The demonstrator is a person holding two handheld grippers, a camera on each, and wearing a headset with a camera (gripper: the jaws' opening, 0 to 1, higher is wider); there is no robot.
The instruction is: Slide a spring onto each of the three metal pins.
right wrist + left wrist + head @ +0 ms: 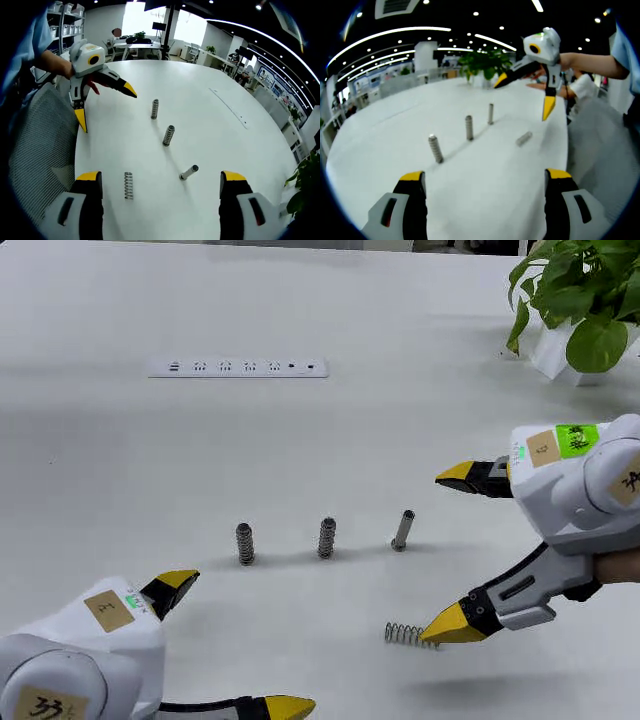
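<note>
Loose spring (405,633) flat on desk (120,490), near side of bare pin (403,530).
Open, empty left tool (238,642) well apart; left pin (245,543), middle pin (327,537) sprung; spring's axis runs left-right, right end at lower jaw tip of open right tool (445,555).

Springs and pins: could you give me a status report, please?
Left gripper open, empty. Right gripper open, tip at loose spring. Left pin and middle pin sprung; right pin bare. Path clear.
</note>
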